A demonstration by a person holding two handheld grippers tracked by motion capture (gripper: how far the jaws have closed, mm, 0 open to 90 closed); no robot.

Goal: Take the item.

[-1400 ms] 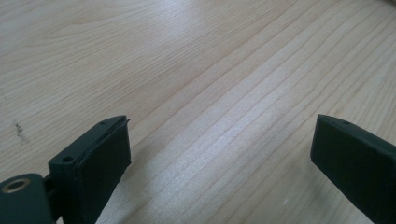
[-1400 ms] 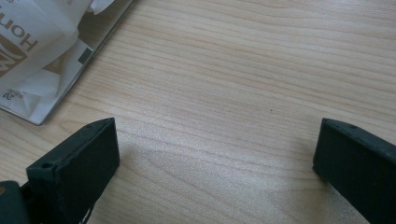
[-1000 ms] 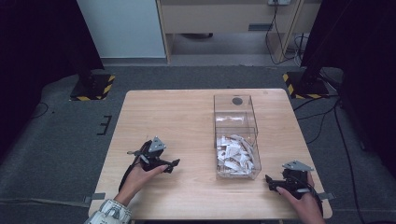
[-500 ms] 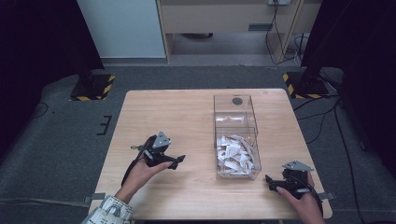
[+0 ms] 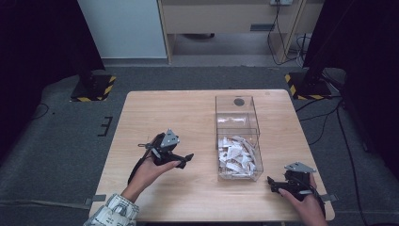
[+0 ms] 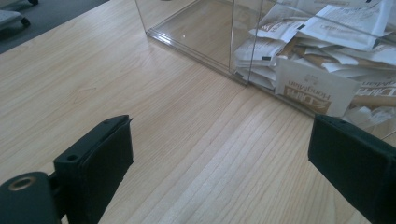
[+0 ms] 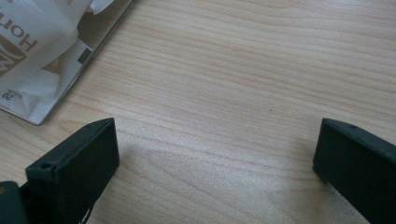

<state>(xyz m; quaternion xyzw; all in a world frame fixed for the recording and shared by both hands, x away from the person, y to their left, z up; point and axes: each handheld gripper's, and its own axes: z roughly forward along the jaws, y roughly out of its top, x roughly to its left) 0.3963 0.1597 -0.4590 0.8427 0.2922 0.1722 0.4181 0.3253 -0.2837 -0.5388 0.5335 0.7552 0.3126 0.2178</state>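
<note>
My left gripper (image 5: 184,160) hangs wide open and empty, pointing right at the packets (image 5: 236,156) in the clear box's (image 5: 225,104) near half; my right gripper (image 5: 275,184), equally open, sits just beside its near corner.

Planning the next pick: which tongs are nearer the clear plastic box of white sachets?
Right, narrowly. The right tongs sit just off the clear plastic box at its near right corner; the left tongs hover farther left.

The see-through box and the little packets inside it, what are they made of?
The clear two-compartment box looks like glossy acrylic or similar plastic: the table shows through its walls. The white-and-brown packets look like matte printed paper, creased and flat, though possibly coated.
</note>
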